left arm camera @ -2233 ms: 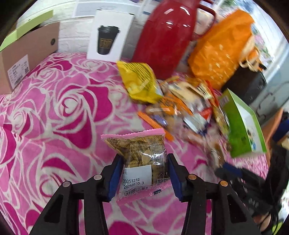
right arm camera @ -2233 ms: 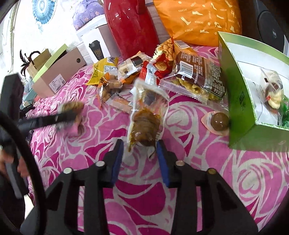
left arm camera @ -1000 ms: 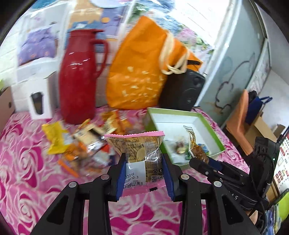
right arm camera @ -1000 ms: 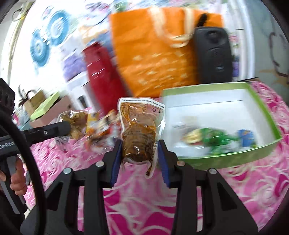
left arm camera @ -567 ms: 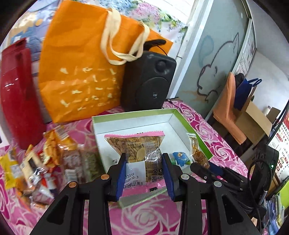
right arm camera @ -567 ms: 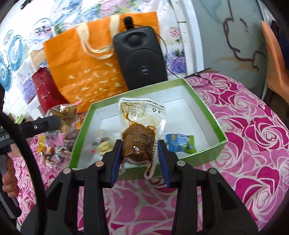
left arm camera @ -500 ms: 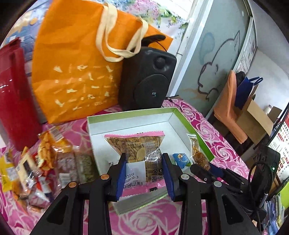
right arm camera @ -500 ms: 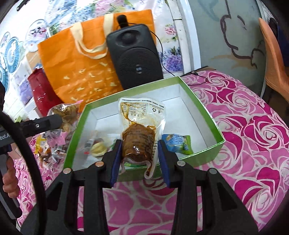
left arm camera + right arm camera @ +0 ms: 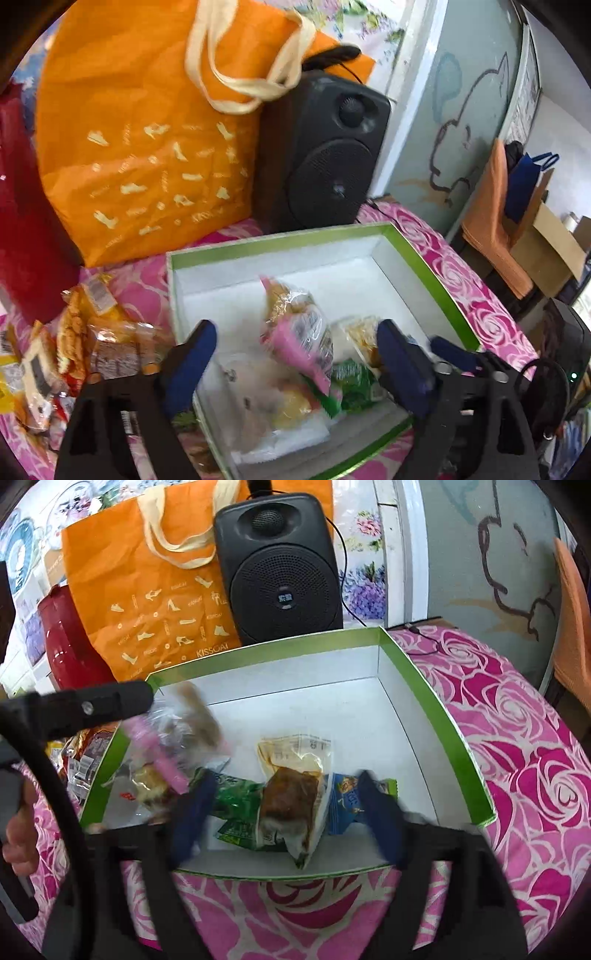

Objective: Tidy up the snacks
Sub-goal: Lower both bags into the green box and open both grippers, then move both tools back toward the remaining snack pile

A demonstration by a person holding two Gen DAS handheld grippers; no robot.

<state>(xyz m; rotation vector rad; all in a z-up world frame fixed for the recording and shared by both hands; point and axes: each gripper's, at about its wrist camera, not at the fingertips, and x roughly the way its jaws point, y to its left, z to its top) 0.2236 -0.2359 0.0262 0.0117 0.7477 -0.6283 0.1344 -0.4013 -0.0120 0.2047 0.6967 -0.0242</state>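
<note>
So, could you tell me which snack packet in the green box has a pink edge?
The pink-edged packet, blurred between the open left gripper fingers; the others are green, blue or clear with brown contents.

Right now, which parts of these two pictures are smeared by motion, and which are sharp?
Left wrist view: the pink-edged packet is smeared, the orange bag soft. Right wrist view: that packet and the right tool blur, while the speaker and green box stay sharp.
</note>
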